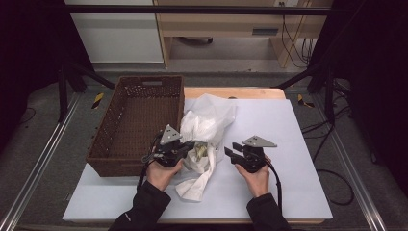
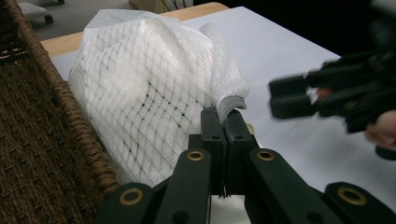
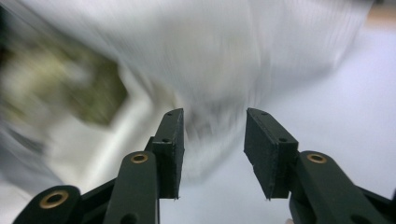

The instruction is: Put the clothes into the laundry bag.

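The left tongs are clamped on the edge of the white mesh bag, which lies mid-counter just beside the wicker basket at nine o'clock. At three o'clock of the bag, the right tongs stand parted and empty. The bag's mouth seems to be getting opened; next, the right tongs likely need the opposite edge. No writing is legible.

No legible text, label or number anywhere — none at all.
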`<state>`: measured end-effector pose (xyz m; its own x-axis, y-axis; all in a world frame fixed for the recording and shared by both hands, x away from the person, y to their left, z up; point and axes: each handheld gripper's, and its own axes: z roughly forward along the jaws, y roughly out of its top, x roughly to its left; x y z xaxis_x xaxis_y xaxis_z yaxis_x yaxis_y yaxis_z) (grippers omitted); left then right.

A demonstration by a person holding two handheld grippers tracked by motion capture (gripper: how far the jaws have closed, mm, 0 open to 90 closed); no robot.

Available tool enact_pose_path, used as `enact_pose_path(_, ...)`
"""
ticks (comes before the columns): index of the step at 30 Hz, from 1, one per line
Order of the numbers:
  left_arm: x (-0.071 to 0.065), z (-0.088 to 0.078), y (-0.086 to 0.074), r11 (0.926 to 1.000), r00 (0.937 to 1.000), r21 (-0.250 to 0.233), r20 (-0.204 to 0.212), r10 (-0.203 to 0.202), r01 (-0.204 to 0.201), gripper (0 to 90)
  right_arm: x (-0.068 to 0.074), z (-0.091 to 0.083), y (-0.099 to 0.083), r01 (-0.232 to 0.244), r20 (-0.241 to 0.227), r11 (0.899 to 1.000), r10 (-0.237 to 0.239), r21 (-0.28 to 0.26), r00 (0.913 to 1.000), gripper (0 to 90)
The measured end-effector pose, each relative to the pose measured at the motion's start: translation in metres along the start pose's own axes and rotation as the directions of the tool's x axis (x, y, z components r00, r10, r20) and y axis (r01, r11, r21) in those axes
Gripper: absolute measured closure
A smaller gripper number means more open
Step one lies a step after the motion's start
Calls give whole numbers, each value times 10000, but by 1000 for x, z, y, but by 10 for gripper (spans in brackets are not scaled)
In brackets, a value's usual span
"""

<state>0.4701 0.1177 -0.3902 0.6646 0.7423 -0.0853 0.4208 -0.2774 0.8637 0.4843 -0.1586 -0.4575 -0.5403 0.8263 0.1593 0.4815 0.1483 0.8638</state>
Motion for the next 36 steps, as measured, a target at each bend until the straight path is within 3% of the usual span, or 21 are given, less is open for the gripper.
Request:
enact_pose_path(3,1,0,0,10000,10000,-9,-10,-24,24,893,6,24,-14,225,17,9942,-229,1053,9997,544)
enact_pose_path(5,2,-1,0,10000,10000,-34,-38,-32,32,892,13,38,-17,264,32,9924,-269,1198,9996,568)
enact_pose_path(6,2,-1,0,10000,10000,-31,-35,-32,32,892,15,41,-16,266,286,9901,-308,1377,9991,587)
enact_pose_path(8,3,-1,0,10000,10000,-55,-86,-16,15,892,14,44,-14,153,583,9870,-249,1598,9980,680)
enact_pose_path(10,5,-1,0,10000,9999,-57,-99,-54,54,892,14,46,-13,229,998,9856,-401,1675,9942,853)
enact_pose_path(11,5,-1,0,10000,9999,-57,-99,-54,54,892,14,46,-13,229,998,9856,-401,1675,9942,853)
enact_pose_path(12,5,-1,0,9999,9999,-82,-124,-68,67,892,12,45,-13,-43,850,9859,-100,1673,9963,900)
enact_pose_path(14,5,-2,1,9999,9998,-115,-181,-13,11,892,12,42,-13,65,961,9846,-237,1749,9951,900)
enact_pose_path(17,5,-4,2,9999,9998,-146,-197,-13,10,892,8,28,-13,26,797,9910,-134,1339,9967,900)
enact_pose_path(19,4,-4,4,9999,9998,-146,-193,12,-14,892,3,9,-8,331,1324,9943,-464,1011,9901,900)
enact_pose_path(22,2,-4,5,9999,9998,-126,-178,116,-118,892,-15,-21,-3,113,1633,9984,-203,559,9864,900)
enact_pose_path(23,1,-1,7,9998,9998,-171,-155,93,-96,892,-20,-25,-3,-168,1369,9988,104,459,9905,900)
enact_pose_path(25,0,0,8,9997,9998,-199,-149,108,-111,891,-20,-21,-7,-256,1007,9986,209,455,9947,900)
enact_pose_path(26,-1,1,9,9996,9994,-152,-274,234,-238,891,-15,-11,-11,-190,798,9973,133,706,9967,872)
enact_pose_path(29,1,0,7,9996,9994,-184,-279,227,-232,890,-4,11,-17,-222,482,9952,177,952,9987,710)
enact_pose_path(33,4,-1,4,9995,9997,-281,-229,117,-124,888,-1,26,-19,-611,716,9932,540,996,9960,609)
enact_pose_path(36,4,1,2,9993,9997,-357,-216,66,-74,888,0,33,-19,-736,960,9886,612,1311,9935,607)
